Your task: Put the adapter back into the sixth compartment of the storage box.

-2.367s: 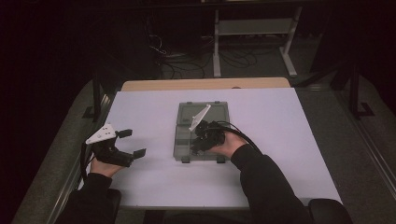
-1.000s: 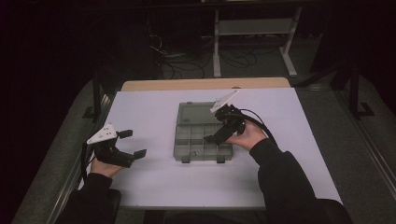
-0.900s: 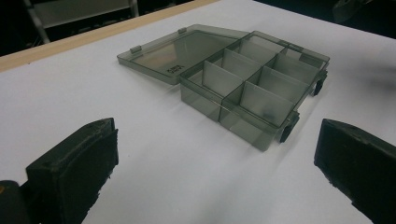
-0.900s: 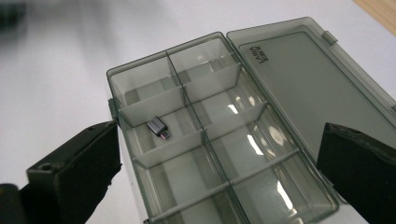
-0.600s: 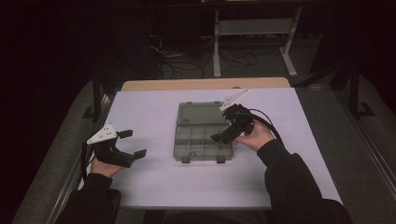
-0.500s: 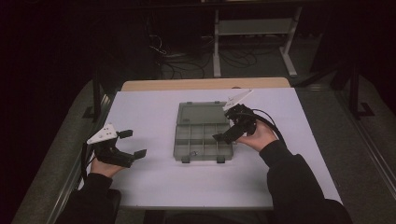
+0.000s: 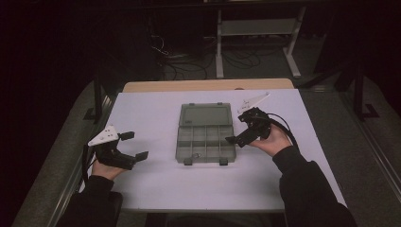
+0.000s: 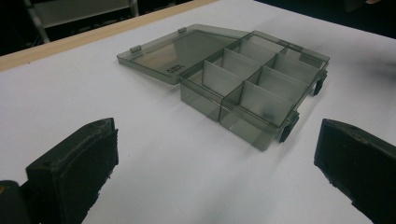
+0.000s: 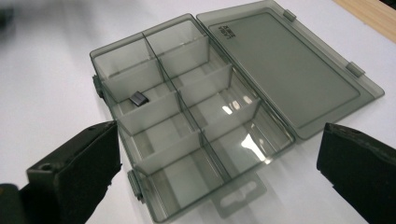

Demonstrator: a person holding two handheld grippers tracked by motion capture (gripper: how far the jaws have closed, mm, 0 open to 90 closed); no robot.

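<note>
A smoky grey clear compartment box [image 7: 205, 142] lies open in the middle of the white table, its lid [image 7: 204, 115] folded flat on the far side. One small dark piece [image 9: 138, 98] rests in a compartment near the latch edge; the other compartments look bare. My right gripper [image 7: 236, 130] hovers just right of the box, open and holding nothing, and its own view looks down on the box [image 9: 187, 116] and the lid [image 9: 289, 70]. My left gripper [image 7: 135, 145] stands open near the table's left edge, well apart from the box [image 8: 247, 84].
The white table top [image 7: 156, 189] has free room left, right and in front of the box. A wooden strip [image 7: 208, 85] runs along its far edge. Beyond it, on the dark floor, are cables and a white metal stand [image 7: 257, 28].
My right gripper has moved off the top of the box to its right side. The left gripper has stayed where it was.
</note>
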